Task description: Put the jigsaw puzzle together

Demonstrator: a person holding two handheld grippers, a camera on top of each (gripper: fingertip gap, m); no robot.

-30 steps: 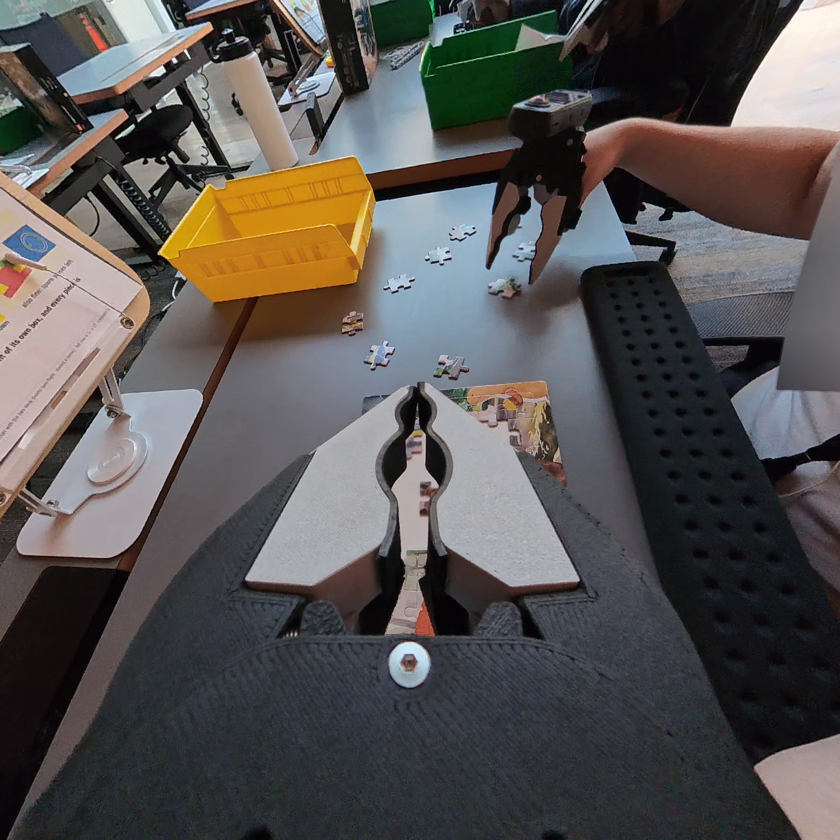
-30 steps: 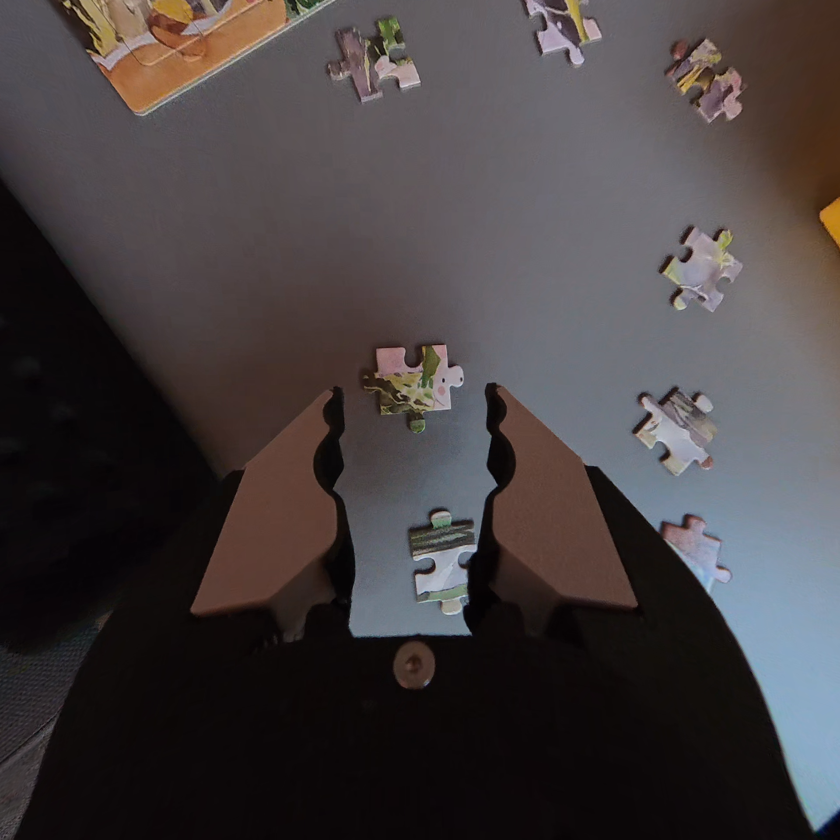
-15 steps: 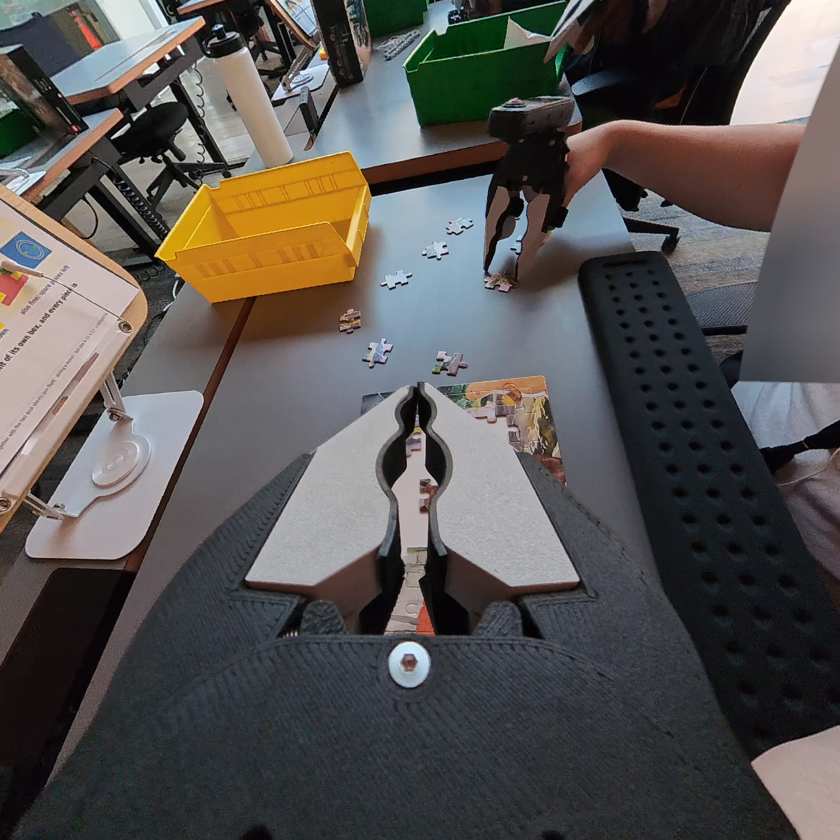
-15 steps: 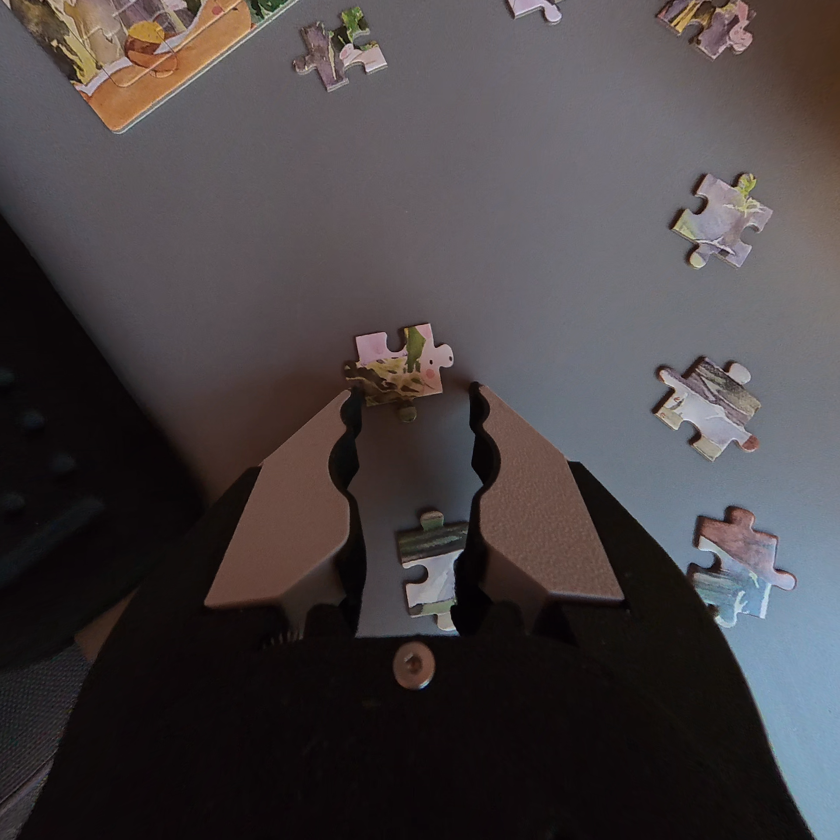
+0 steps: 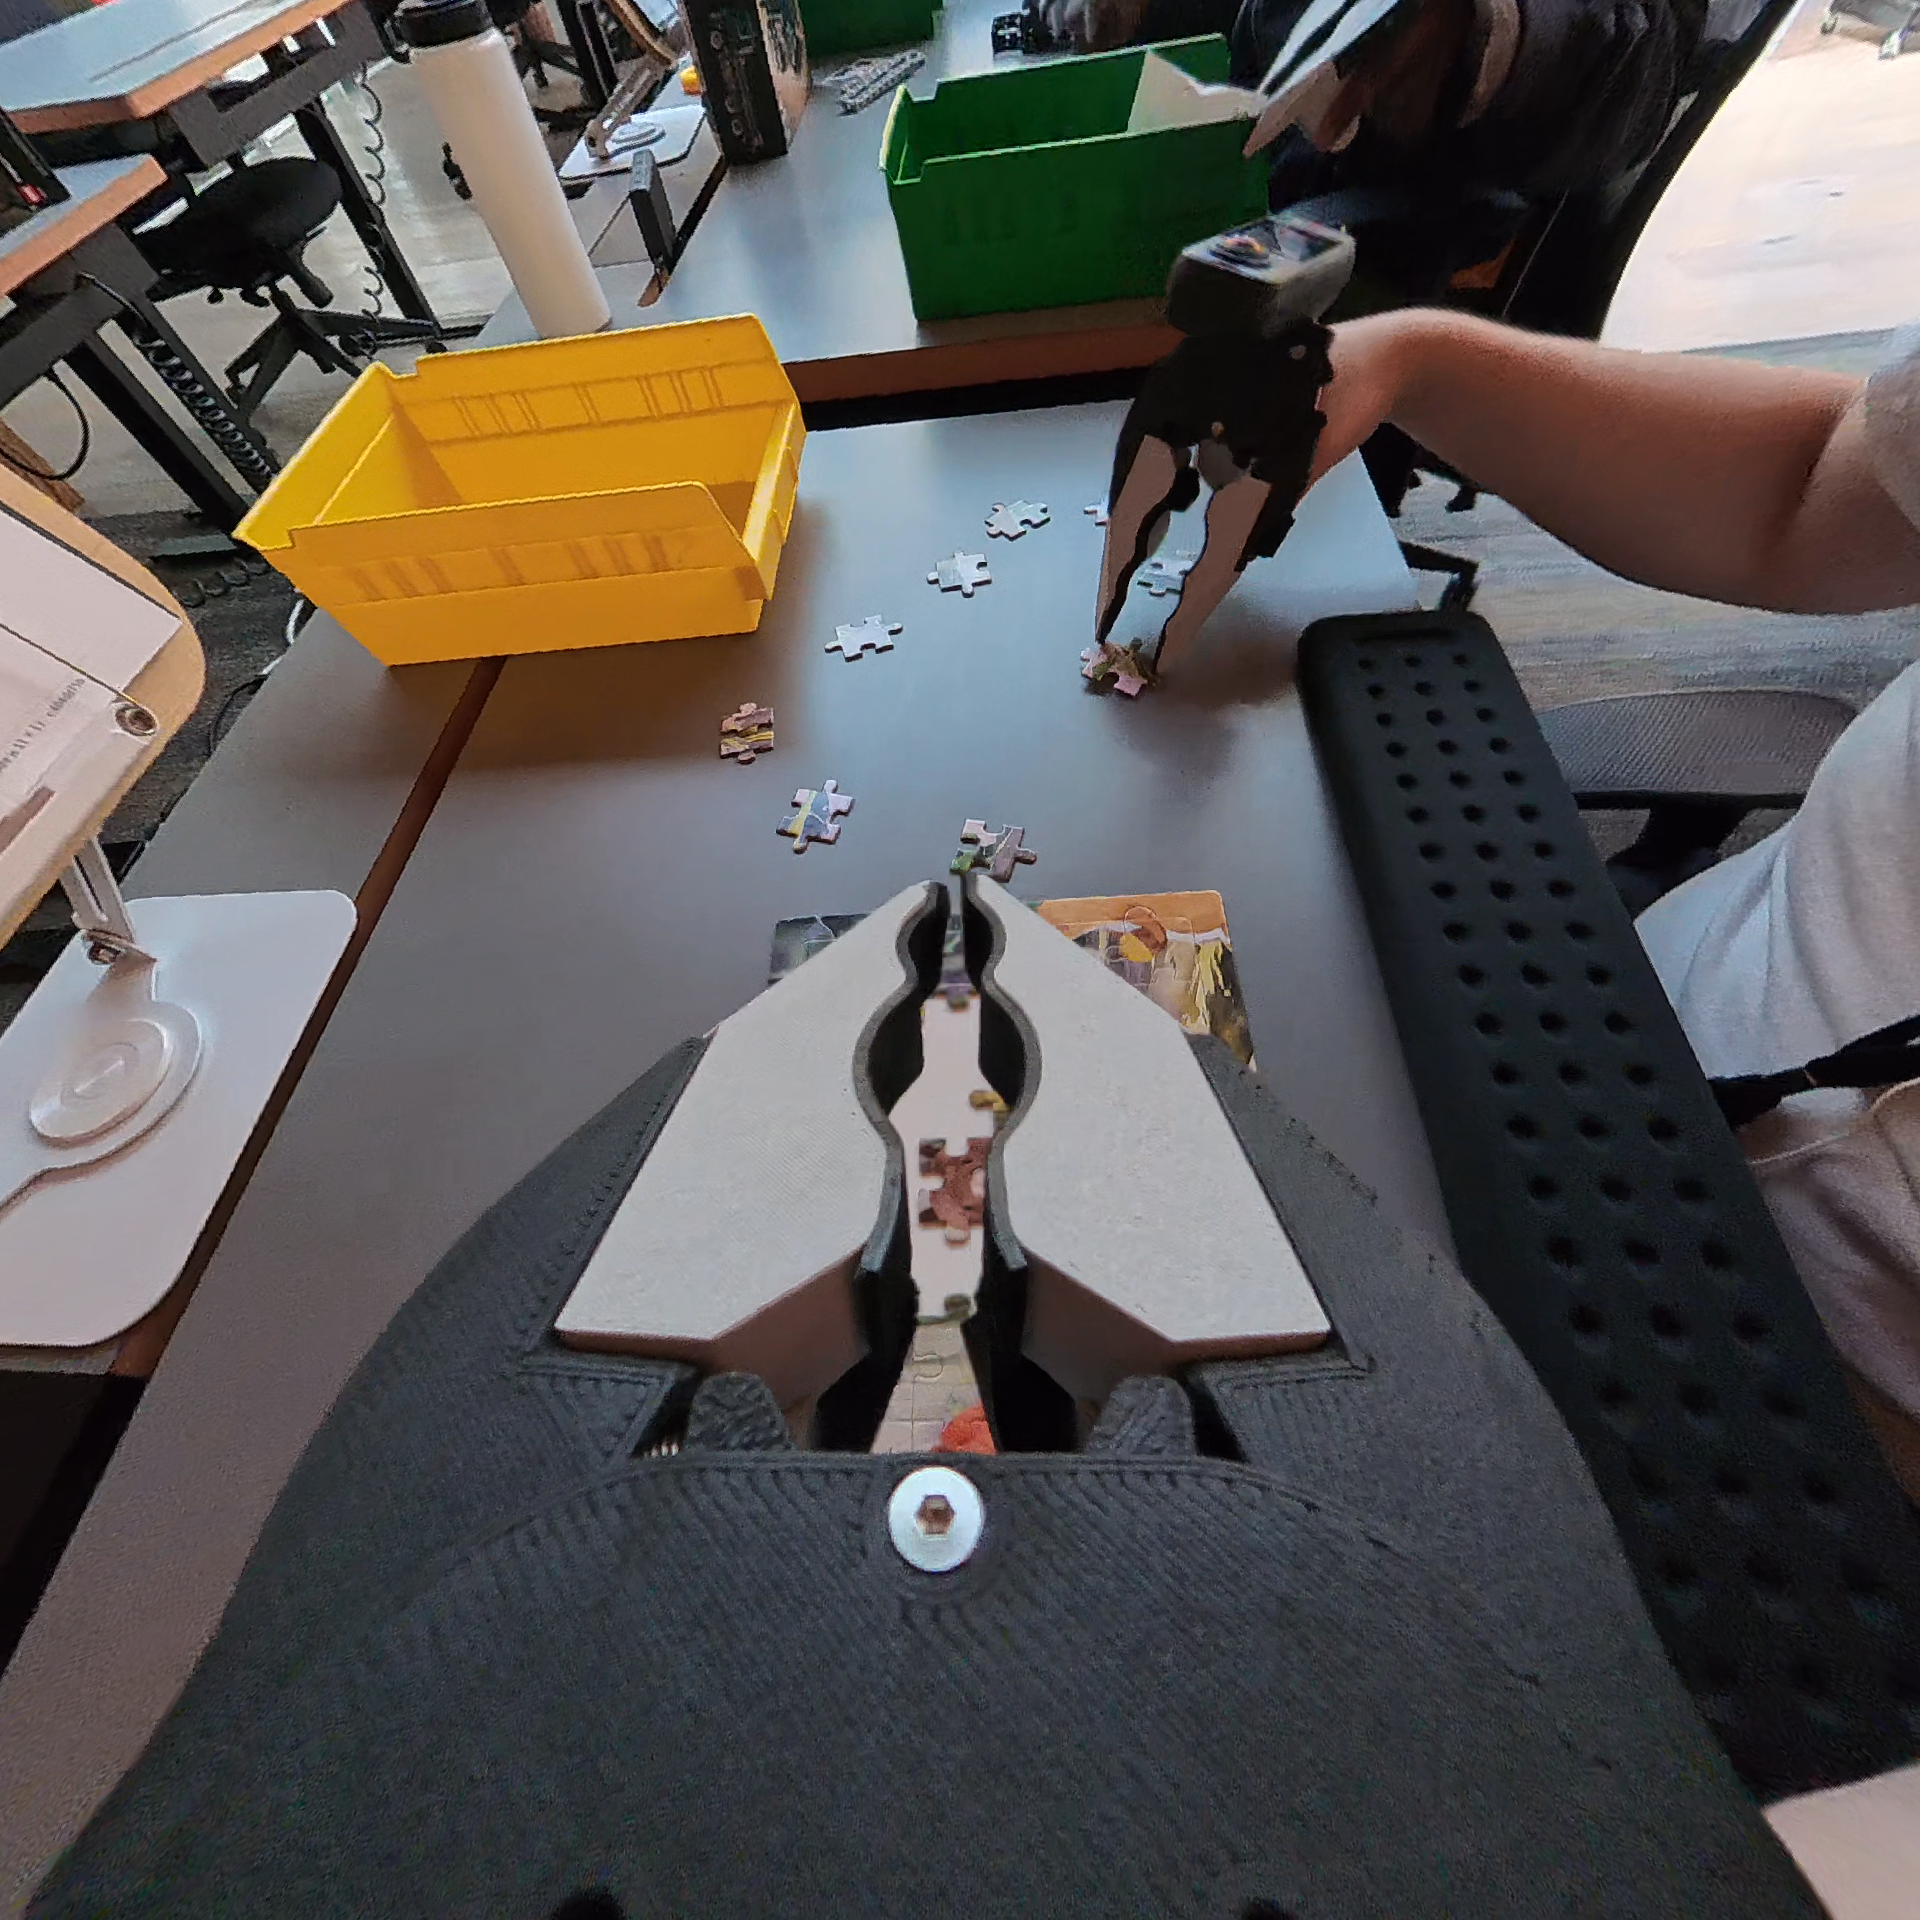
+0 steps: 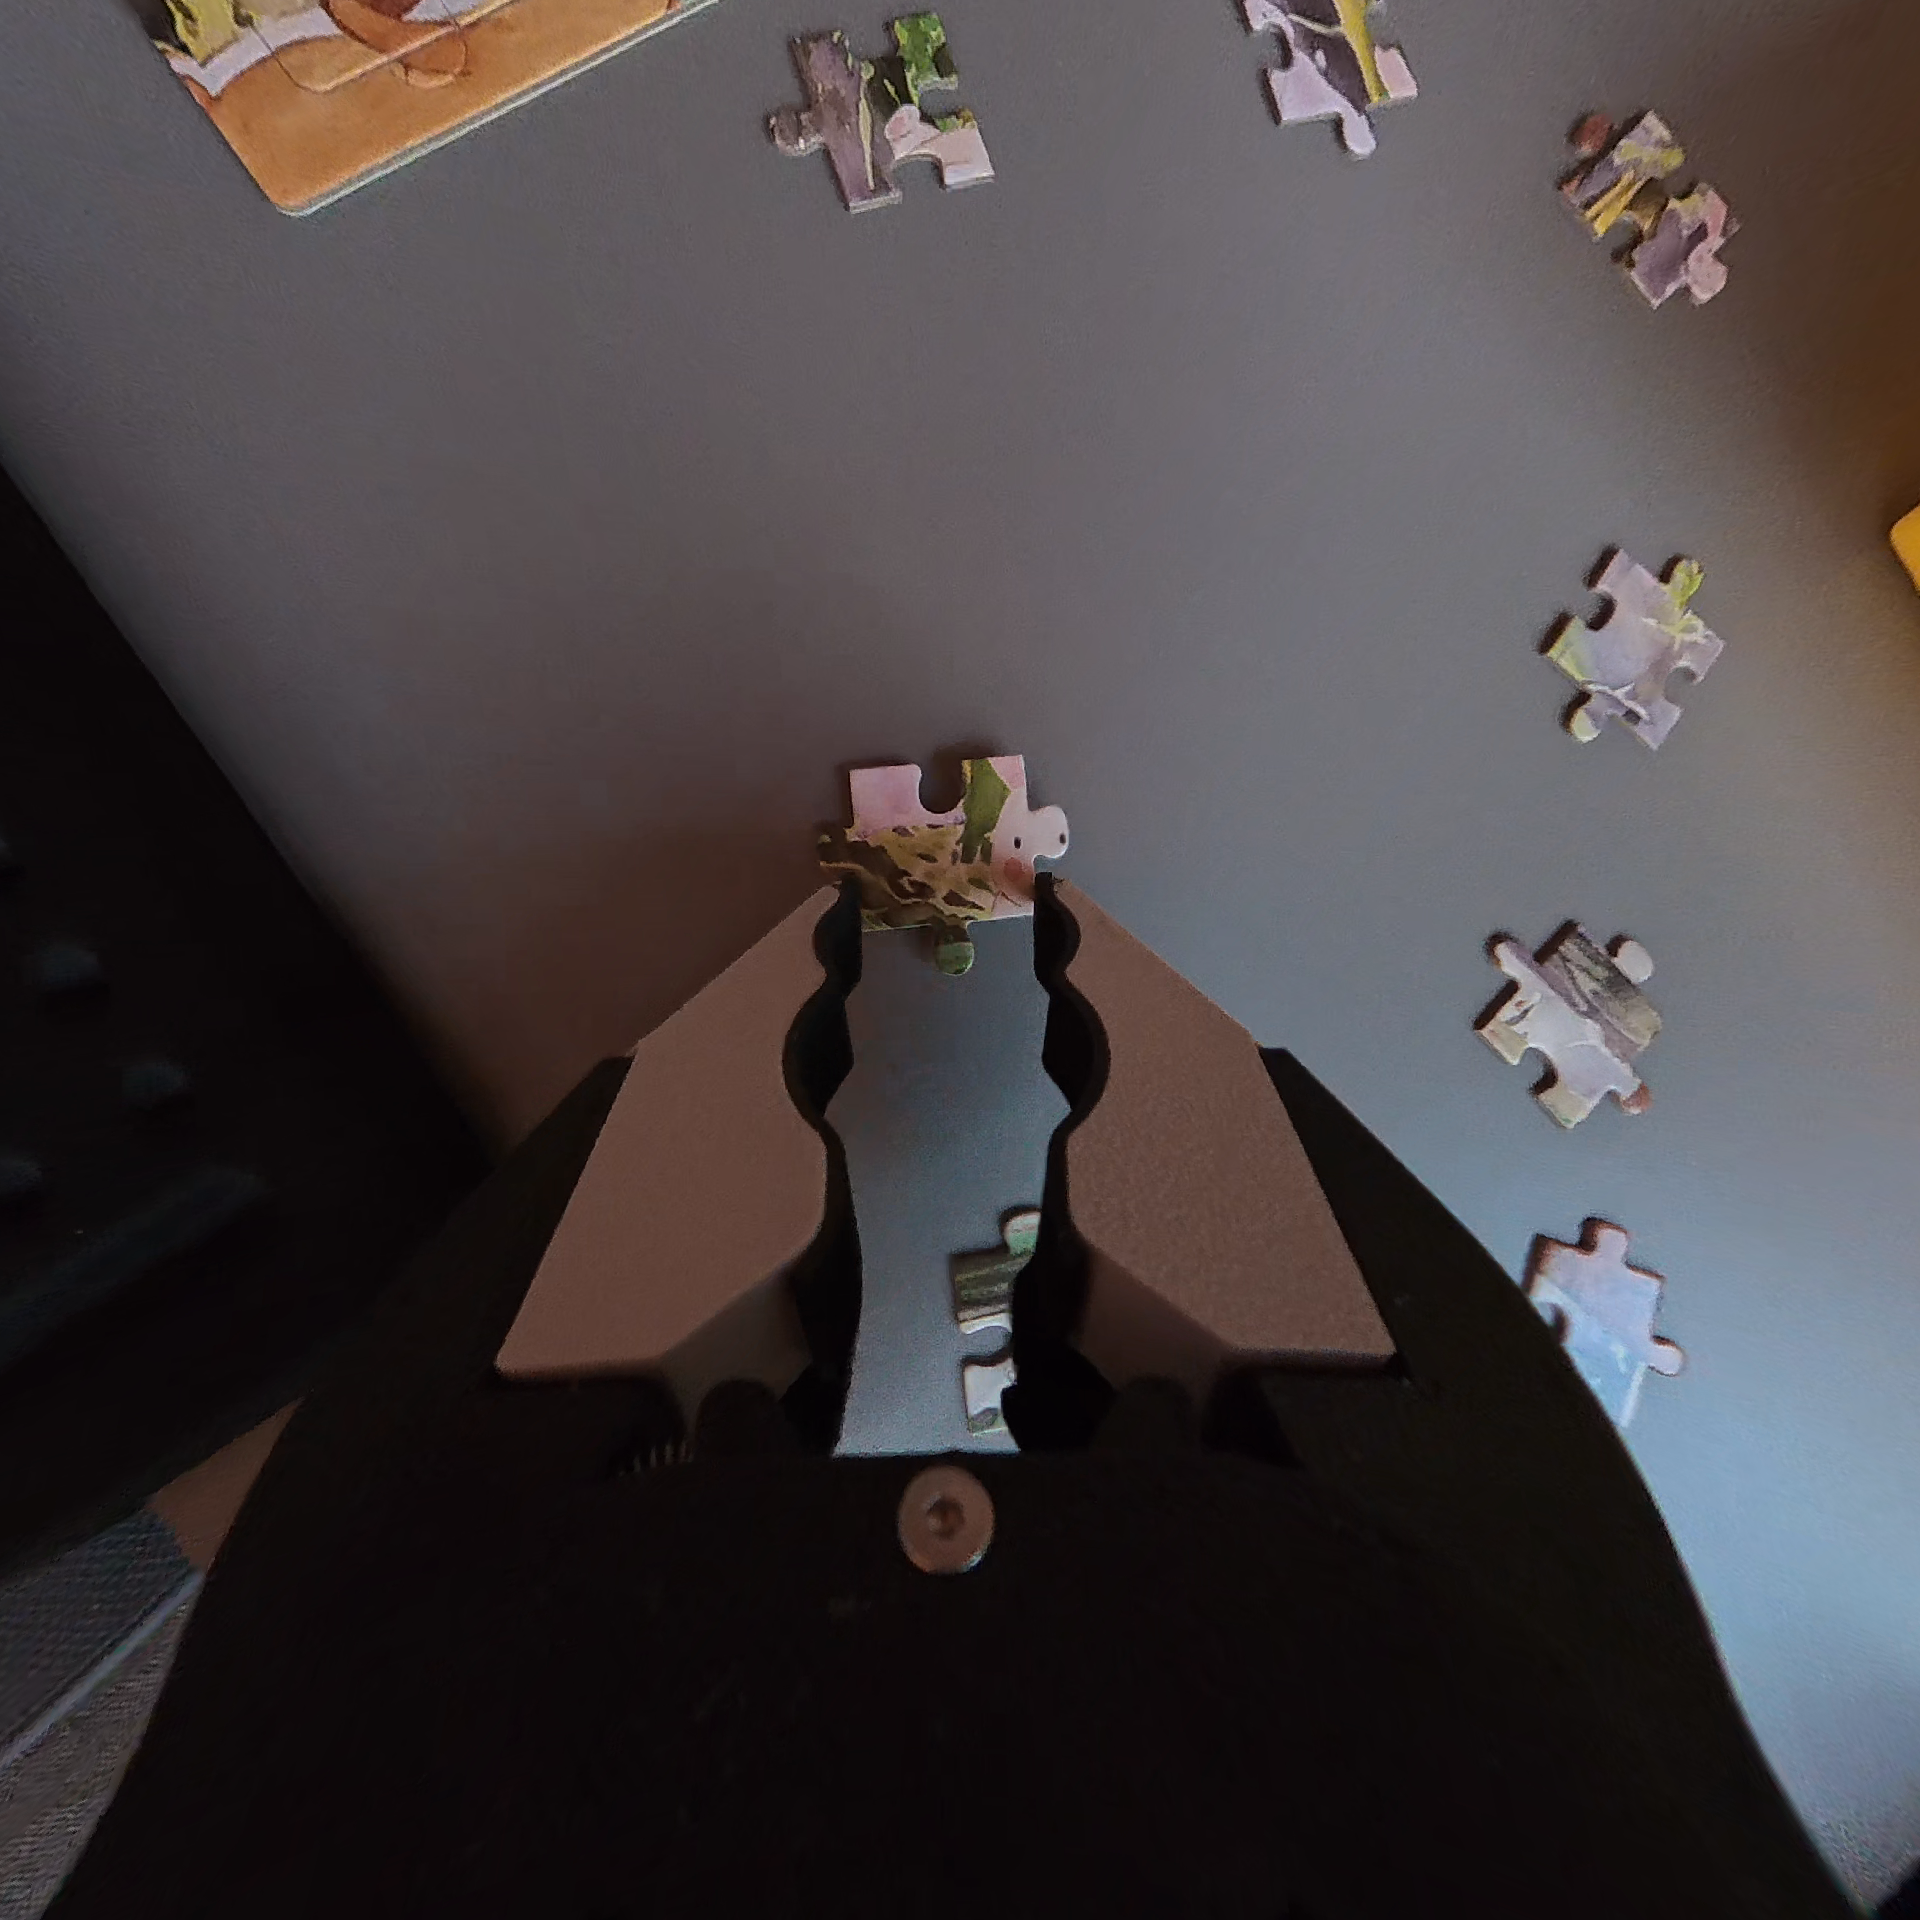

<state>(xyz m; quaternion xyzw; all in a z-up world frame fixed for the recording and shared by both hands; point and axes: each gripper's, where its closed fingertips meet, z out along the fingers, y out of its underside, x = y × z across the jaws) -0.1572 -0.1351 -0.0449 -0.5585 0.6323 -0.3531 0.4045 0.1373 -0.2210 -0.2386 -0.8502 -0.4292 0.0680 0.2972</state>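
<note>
A partly assembled jigsaw puzzle lies on the grey table, mostly hidden under my left gripper, which is shut and empty just above it. My right gripper stands tips-down at the far right of the table, also in the left wrist view. Its jaws are closed onto the two sides of a pink-and-green puzzle piece that rests on the table. Several loose pieces lie around, such as one near the puzzle corner and one between the right fingers.
A yellow bin stands at the back left, with a green bin and a white bottle on the table behind. A black perforated chair part runs along the table's right edge. A white stand base sits at the left. The left gripper's tips are roughly 35 cm from the right gripper's.
My right gripper has come down to the table and narrowed its jaws from wide open to touching the pink-and-green piece's sides. My left gripper has stayed shut over the puzzle.
</note>
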